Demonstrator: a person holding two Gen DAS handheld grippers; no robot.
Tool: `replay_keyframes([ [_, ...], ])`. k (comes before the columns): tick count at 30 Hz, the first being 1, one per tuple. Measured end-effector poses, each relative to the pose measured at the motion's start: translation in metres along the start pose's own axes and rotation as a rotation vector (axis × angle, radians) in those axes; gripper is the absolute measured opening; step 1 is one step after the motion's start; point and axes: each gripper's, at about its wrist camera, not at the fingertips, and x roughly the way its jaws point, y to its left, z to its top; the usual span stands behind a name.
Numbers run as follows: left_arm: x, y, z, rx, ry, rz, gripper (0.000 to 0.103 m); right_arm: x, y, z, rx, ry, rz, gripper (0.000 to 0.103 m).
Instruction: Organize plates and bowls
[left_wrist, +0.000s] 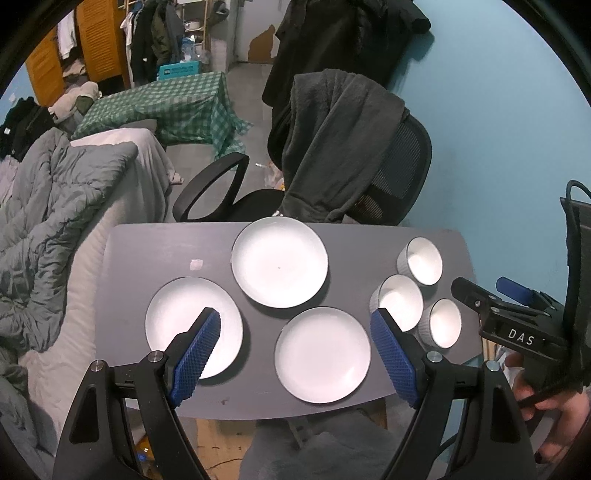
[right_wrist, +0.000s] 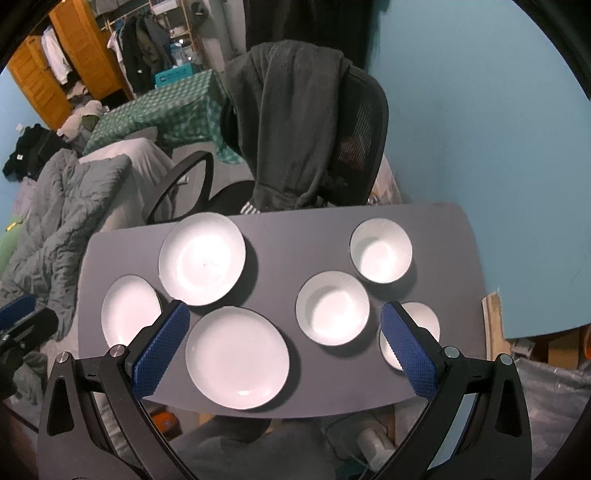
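Only left cam: person's hand (left_wrist: 546, 402) (rt edge).

My left gripper (left_wrist: 295, 345) covers the near-right edge of the plate (left_wrist: 184, 317) behind its left finger, and its right finger covers part of the middle bowl (left_wrist: 400, 301). My right gripper (right_wrist: 284, 341) hides the near half of the bowl (right_wrist: 424, 319) behind its right finger. My hand (left_wrist: 554, 413) is cut off at the frame edge. The garment (right_wrist: 291, 122) draped on the chair (right_wrist: 364, 140) beyond the jaws hides most of the backrest.
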Motion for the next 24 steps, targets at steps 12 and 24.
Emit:
replay_keyframes([
  [12, 0.043, 0.037, -0.011, 0.055, 0.076, -0.024, 0.085, 0.037, 0.01, -0.02, 0.047, 0.048, 0.022, 0.101],
  [24, 0.119, 0.05, -0.036, 0.076, 0.199, -0.075, 0.085, 0.094, 0.001, -0.055, 0.12, 0.161, 0.032, 0.101],
])
